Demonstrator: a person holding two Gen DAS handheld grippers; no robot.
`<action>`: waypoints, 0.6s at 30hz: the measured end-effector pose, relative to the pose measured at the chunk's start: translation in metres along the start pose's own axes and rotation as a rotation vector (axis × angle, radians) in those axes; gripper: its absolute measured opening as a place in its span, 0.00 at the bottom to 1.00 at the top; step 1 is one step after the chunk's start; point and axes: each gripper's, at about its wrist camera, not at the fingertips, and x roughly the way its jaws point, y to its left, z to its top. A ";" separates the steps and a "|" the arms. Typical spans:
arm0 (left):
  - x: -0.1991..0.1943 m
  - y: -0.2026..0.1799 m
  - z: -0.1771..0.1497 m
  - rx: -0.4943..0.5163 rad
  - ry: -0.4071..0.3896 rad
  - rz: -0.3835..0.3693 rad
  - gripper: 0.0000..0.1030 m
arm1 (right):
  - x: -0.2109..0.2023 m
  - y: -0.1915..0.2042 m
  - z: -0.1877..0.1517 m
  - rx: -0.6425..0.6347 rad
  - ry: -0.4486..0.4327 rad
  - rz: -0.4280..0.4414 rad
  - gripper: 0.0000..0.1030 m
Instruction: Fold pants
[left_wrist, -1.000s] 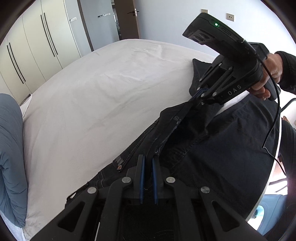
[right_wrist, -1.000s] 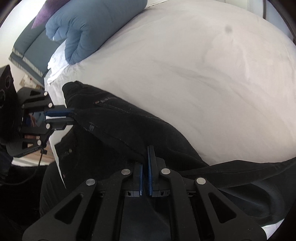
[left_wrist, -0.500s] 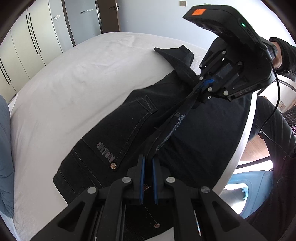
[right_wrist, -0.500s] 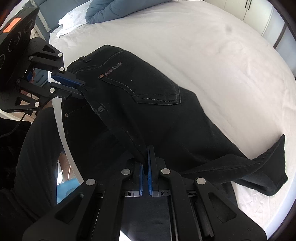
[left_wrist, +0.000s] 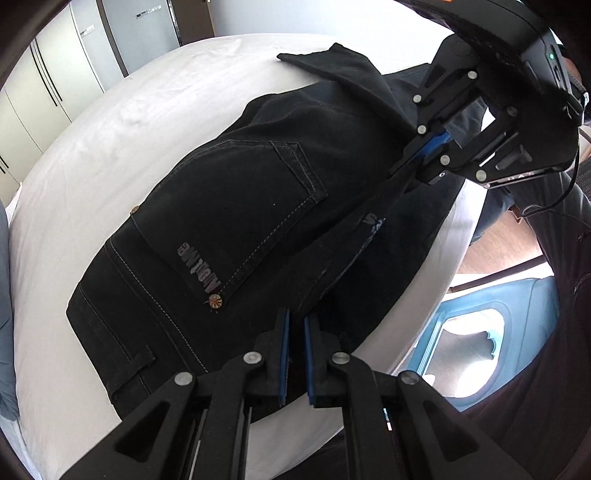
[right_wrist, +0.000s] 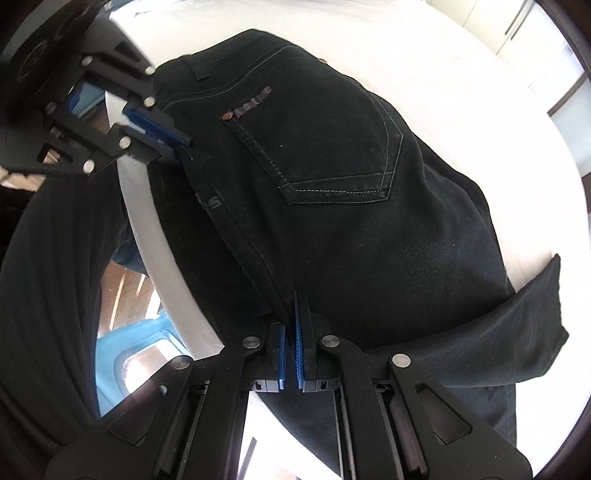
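Black pants (left_wrist: 240, 206) lie on the white bed (left_wrist: 110, 147) with a back pocket and its label facing up. My left gripper (left_wrist: 295, 321) is shut on the pants' near edge by the waistband. My right gripper (left_wrist: 417, 158) is shut on the same edge further along, and that edge runs taut between the two. In the right wrist view the pants (right_wrist: 351, 221) spread over the bed (right_wrist: 480, 92), with a leg end doubled back at the right. There my right gripper (right_wrist: 291, 306) pinches the cloth, and my left gripper (right_wrist: 181, 144) holds it at the upper left.
The bed's near edge runs just under both grippers. A person in dark clothes (right_wrist: 48, 295) stands against it. A blue object (left_wrist: 472, 350) sits on the wooden floor below. Wardrobe doors (left_wrist: 55, 74) stand beyond the bed, and a blue-grey pillow (left_wrist: 3, 332) lies at the left.
Both grippers have carried the pants' edge towards the bed's near side and lowered it. The pants now lie spread with the back pocket up, closer below both cameras.
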 end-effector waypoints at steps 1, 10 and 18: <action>0.000 0.000 -0.002 0.006 0.002 0.000 0.07 | 0.001 0.003 0.004 -0.008 0.002 -0.010 0.03; 0.003 -0.002 -0.016 0.023 0.015 -0.011 0.07 | 0.007 0.037 0.001 -0.025 0.012 -0.035 0.03; 0.006 -0.004 -0.025 0.022 0.011 -0.013 0.07 | 0.004 0.048 -0.003 -0.031 0.004 -0.072 0.03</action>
